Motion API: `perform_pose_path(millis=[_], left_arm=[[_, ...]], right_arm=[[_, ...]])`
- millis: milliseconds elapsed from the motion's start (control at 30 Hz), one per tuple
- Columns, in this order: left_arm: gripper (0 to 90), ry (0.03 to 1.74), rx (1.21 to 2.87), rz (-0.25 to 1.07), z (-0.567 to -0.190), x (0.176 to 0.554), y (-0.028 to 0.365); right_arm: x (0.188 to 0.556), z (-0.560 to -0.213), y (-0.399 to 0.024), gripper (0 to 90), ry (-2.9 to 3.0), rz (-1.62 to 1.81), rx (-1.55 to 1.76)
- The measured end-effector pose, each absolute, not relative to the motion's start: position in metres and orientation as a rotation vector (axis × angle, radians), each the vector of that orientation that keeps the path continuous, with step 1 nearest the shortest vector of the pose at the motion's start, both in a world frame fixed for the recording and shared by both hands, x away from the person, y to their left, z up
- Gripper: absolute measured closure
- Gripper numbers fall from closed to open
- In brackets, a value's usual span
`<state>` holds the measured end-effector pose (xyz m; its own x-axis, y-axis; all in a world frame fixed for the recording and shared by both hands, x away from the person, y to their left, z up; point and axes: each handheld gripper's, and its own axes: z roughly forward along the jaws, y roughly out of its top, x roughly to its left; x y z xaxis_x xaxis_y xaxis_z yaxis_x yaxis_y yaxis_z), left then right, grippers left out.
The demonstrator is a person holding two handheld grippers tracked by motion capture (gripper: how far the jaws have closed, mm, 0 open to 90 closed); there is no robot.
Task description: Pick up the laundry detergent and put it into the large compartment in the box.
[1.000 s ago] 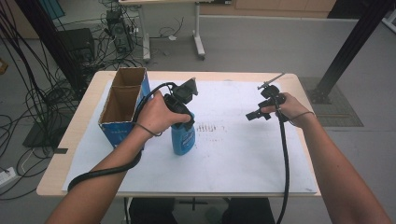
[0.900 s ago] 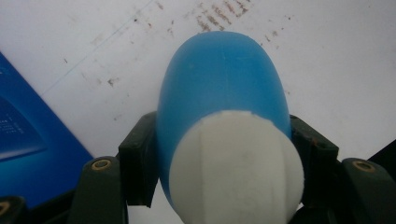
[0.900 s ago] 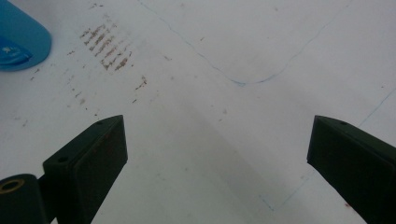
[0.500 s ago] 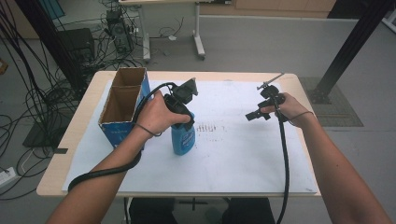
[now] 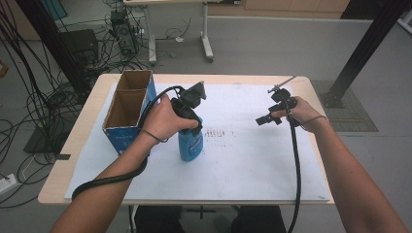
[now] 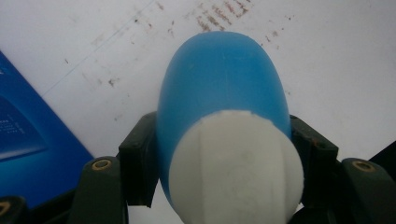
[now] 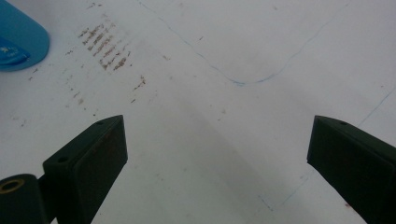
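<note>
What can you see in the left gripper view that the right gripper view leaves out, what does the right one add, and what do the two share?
Left gripper view: the left gripper shut on the blue bottle just below its white cap, with a side of the blue cardboard box at the left edge.

Right gripper view: the right gripper with its jaws wide apart and nothing between them, above a thin blue pen line drawn on the sheet.

Both: the white sheet on the table, its patch of brown marks, and some of the blue bottle.
</note>
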<state>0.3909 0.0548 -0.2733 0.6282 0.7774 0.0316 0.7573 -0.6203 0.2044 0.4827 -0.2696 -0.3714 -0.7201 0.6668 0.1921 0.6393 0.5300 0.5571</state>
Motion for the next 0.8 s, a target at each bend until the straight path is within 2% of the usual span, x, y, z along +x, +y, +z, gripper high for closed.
perform_pose_path(millis=[400, 800], left_arm=[[37.9, 1.268, 2.656, 0.169, -0.269, 0.390, 0.054], [37.9, 1.223, 2.646, 0.206, -0.219, 0.386, 0.050]], right_arm=[[0.483, -0.372, -0.269, 4.5, 2.707, 0.954, 1.160], [0.482, -0.369, -0.270, 4.5, 2.700, 0.948, 1.154]])
